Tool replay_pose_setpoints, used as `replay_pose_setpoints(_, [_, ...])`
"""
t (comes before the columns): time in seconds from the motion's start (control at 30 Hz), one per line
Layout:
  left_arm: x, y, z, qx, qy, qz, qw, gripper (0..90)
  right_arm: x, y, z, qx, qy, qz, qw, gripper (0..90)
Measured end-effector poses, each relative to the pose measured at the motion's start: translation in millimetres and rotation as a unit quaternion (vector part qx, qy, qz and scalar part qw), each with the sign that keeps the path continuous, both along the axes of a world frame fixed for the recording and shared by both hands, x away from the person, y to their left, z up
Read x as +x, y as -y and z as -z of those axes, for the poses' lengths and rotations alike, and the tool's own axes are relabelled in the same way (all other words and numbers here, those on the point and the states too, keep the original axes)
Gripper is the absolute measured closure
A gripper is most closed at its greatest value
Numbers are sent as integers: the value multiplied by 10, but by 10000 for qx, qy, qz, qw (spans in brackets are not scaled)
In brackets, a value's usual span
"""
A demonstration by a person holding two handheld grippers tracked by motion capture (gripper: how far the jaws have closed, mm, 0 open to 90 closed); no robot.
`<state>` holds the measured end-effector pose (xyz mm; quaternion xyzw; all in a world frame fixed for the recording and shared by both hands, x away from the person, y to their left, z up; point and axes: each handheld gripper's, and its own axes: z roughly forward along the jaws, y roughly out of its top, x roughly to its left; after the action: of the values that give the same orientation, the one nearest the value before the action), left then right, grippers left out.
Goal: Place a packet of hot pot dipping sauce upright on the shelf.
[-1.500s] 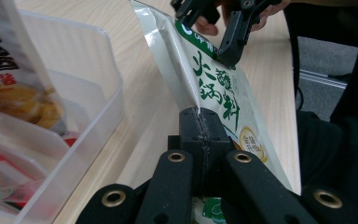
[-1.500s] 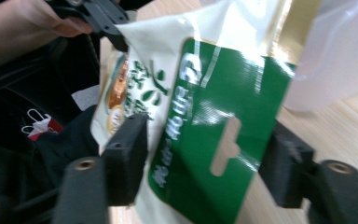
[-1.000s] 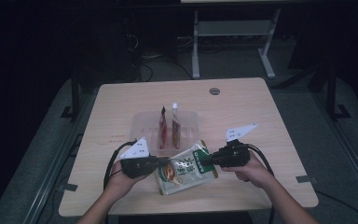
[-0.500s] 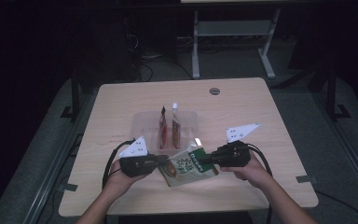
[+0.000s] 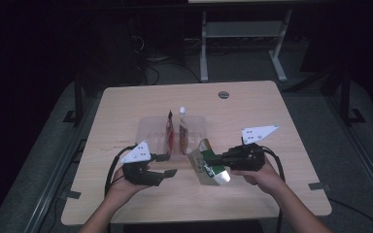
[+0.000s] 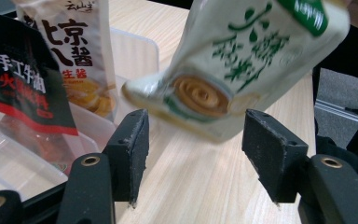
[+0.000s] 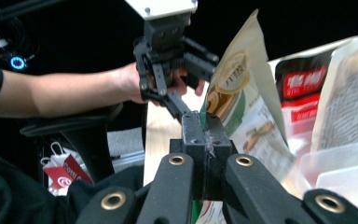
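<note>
Table (image 5: 126, 204): pale wood, matt, rounded corners; dark floor around.
Left gripper (image 5: 167, 165): jaws have just been opening, apart, nothing between them.
Right gripper (image 5: 210, 160): jaws clamped on green-white pouch (image 5: 206, 167), glossy, lifted off the table, near middle.
Clear tray (image 5: 148, 131): farther, two upright sachets.
Far: metal stand (image 5: 243, 34), perhaps a shelf.

The high view is dim: the table (image 5: 252, 121) catches soft light from above while the room around it sinks into near black. Shadows on the wood are faint. In the left gripper view the green-and-white pouch (image 6: 242, 70) is smeared by motion blur, and the jaws stay sharp. The right gripper view has a black backdrop and mild glare on the clear tray (image 7: 340, 163)
</note>
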<state>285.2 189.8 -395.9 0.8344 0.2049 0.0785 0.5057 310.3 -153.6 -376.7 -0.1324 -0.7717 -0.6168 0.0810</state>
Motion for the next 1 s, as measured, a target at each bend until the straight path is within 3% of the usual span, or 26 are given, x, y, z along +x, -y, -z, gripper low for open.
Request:
replay_pose_setpoints(0.2, [31,-41,29,6,-57,-77,10000,327,34,46,-147,159,149,212,9995,900])
replay_pose_setpoints(0.43, [41,-64,90,256,-290,-56,9992,198,117,63,-271,292,292,458,9981,900])
replay_pose_setpoints(1.0, [87,-89,144,478,-421,-54,9980,180,485,40,-499,442,601,1047,9917,900])
